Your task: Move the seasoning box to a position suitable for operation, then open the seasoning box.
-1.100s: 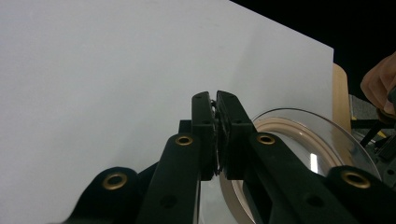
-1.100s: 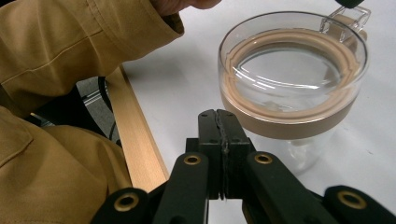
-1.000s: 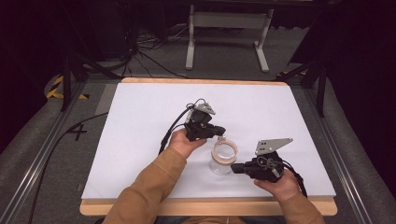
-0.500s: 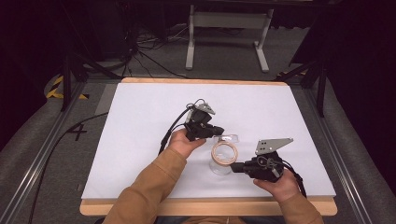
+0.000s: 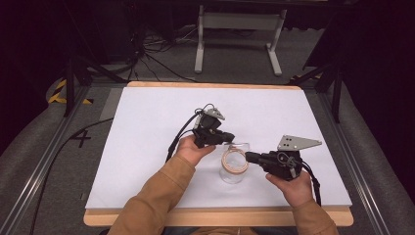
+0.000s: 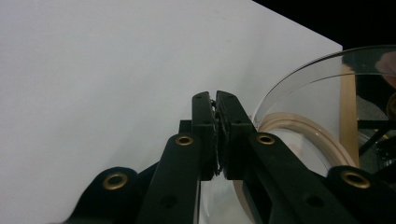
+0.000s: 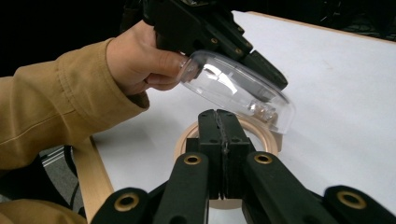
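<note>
Here your left gripper [image 5: 230, 138] has its jaws pressed together on the rim of a clear plastic lid [image 7: 236, 91], held tilted just above the jar [image 5: 234, 166]. The jar stands on the white table [image 5: 147, 127], between your two grippers, its wooden rim [image 7: 261, 128] just ahead of your right gripper [image 7: 224, 126]. That right gripper is clenched too; whether it pinches the jar's edge or anything else, you cannot tell.
</note>
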